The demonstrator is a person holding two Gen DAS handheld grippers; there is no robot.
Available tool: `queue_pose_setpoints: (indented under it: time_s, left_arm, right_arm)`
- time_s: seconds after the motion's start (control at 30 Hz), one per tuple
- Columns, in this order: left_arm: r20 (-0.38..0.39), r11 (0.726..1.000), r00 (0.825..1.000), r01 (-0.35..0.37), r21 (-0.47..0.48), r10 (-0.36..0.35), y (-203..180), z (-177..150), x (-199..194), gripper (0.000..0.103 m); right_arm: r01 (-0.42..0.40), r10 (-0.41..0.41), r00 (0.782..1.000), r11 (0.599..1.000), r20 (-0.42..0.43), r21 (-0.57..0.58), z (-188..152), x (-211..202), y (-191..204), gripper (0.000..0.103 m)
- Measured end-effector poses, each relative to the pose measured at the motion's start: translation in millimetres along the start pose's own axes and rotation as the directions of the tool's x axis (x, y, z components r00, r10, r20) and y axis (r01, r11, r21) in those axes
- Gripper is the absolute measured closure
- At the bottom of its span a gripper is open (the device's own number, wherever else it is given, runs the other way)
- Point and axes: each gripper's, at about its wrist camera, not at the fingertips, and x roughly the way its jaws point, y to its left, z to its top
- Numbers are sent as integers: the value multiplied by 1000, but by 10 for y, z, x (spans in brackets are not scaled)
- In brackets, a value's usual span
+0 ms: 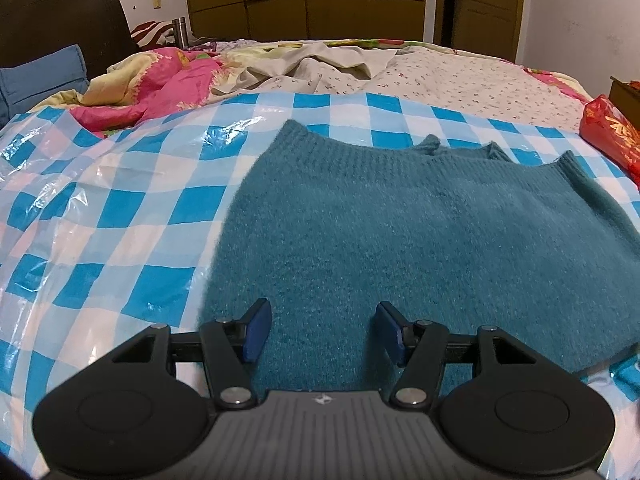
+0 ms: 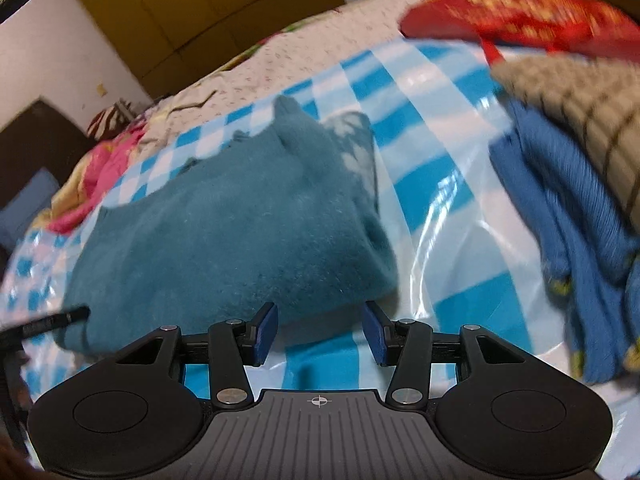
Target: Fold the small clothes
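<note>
A teal knitted garment (image 1: pixel 380 232) lies flat and folded over on a blue-and-white checked plastic sheet (image 1: pixel 120 208) on a bed. My left gripper (image 1: pixel 322 332) is open and empty, low over the garment's near edge. In the right wrist view the same teal garment (image 2: pixel 224 236) lies to the left and ahead. My right gripper (image 2: pixel 318 334) is open and empty at the garment's near right corner, over the checked sheet (image 2: pixel 440 184). This view is tilted and blurred.
A stack of folded clothes, blue (image 2: pixel 560 208) under a beige checked one (image 2: pixel 580 108), lies to the right. A red bag (image 1: pixel 612 136) shows in both views (image 2: pixel 520 12). A pink quilt (image 1: pixel 160 84), a floral sheet (image 1: pixel 460 76) and a dark headboard (image 1: pixel 64 16) lie beyond.
</note>
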Motion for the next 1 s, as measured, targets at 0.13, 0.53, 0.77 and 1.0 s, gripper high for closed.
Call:
queue_pose_setpoints:
  time_s: [0.13,0.53,0.77,1.0]
  left_arm:
    - [-3,1000,1000,10,-6,-10,21,-1,20,35]
    - [37,995,998,57,-82,-55,126,-66,-17,35]
    - [34,997,998,50,-57,-48,85,-97,32,35]
    - [38,997,998,56,-53,-54,94,-114,13,35]
  right_arm:
    - [-60,60,998,988,9,144,81,121,-124,52]
    - [-88,84,996,954,25,288,61,314,-217,46]
    - [-97,84,995,939,54,331,17,332,-221,44]
    - [-97,89,995,948,41,302,34,311,-176,42]
